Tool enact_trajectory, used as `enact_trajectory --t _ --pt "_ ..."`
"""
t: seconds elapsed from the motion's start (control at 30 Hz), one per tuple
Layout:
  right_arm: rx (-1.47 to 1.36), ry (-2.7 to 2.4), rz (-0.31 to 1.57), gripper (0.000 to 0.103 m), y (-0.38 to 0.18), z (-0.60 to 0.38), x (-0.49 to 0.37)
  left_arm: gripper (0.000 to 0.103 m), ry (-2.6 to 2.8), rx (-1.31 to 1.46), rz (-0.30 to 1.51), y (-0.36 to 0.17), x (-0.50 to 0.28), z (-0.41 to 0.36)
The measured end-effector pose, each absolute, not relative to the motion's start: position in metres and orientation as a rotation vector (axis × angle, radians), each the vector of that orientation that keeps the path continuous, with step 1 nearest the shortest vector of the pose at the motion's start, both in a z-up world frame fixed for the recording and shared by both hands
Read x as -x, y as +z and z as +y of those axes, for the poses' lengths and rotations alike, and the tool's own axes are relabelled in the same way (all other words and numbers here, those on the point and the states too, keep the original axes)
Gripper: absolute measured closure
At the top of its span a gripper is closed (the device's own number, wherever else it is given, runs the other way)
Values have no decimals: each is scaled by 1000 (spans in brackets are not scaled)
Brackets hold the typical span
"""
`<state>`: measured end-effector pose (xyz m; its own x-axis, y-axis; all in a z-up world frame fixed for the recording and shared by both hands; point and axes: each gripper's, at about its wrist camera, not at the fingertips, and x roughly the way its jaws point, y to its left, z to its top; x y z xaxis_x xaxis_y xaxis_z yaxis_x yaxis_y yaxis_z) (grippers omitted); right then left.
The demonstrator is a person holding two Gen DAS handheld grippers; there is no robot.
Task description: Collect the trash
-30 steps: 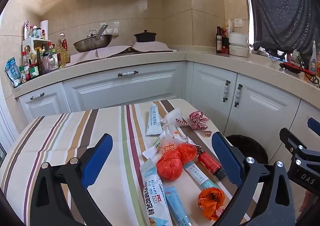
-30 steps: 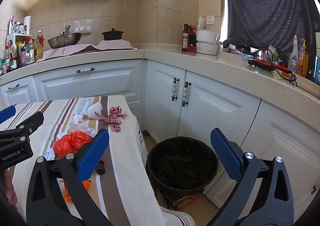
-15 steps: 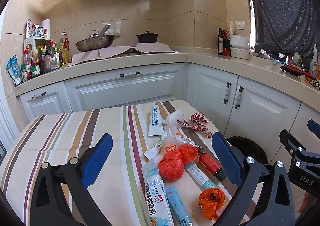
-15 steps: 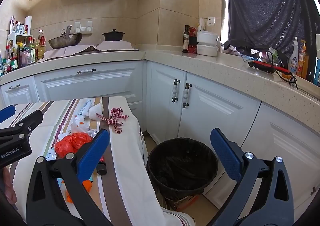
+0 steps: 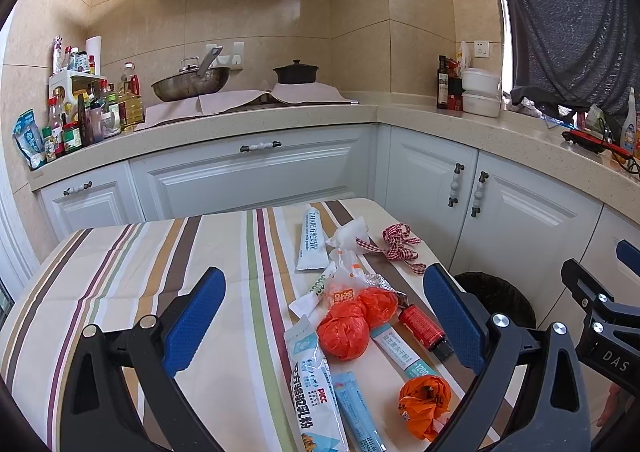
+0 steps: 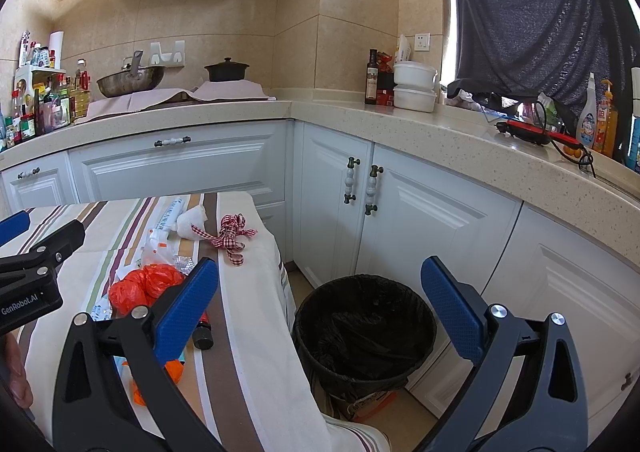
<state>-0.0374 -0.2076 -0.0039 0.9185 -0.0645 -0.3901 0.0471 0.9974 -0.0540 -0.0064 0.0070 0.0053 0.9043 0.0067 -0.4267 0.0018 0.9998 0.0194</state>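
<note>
We have both tools spread wide with nothing between the pads: the left hand-held gripper (image 5: 324,326) hangs above the litter on the striped desk (image 5: 120,272), and the right hand-held gripper (image 6: 320,316) hangs off the desk's right edge, over the black bin (image 6: 362,332) on the floor. The relation that matters is that the trash lies straight ahead of and below our left tool, framed between its blue fingers (image 5: 194,322), while from the right tool it sits off to the left, partly behind that tool's left finger. So we judge the left the nearer hand for the first pick. Closest to it is the orange plastic ball (image 5: 343,336), touching a second orange wad just behind. Beside them lie a white sachet (image 5: 316,384) and a blue sachet (image 5: 358,412), their long axes running roughly away from us, near parallel to the stripes, so a grasp across their width should need little wrist turn. A red cylinder (image 5: 422,326) lies angled toward the desk's right edge, and a crumpled orange piece (image 5: 424,400) sits nearest the bin side. The bin stands to the right of the desk, so we expect any carry to go rightward
</note>
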Motion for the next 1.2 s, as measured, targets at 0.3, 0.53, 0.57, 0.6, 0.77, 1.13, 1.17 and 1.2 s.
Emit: enact_trajectory --t 0.3,0.53,0.57,0.6,0.77,1.13,1.17,1.2 --pt "43 -58 402 4 -3 -207 38 6 2 -20 441 5 7 7" --pt "44 -57 403 4 -3 -207 38 6 2 -18 441 4 7 8" --pt "43 -58 403 4 -3 -207 38 6 1 -18 443 4 7 8" --pt "43 -58 402 4 -4 -207 38 6 0 -18 444 4 7 8" --pt "43 -58 402 4 -3 -207 38 6 1 -18 443 3 7 8" --pt "42 -59 400 4 -2 -208 39 6 2 -17 443 3 6 8" --pt "41 -59 400 4 -2 -209 39 6 2 -17 443 3 7 8" --pt "40 -59 401 4 0 -208 39 6 2 -18 442 3 7 8"
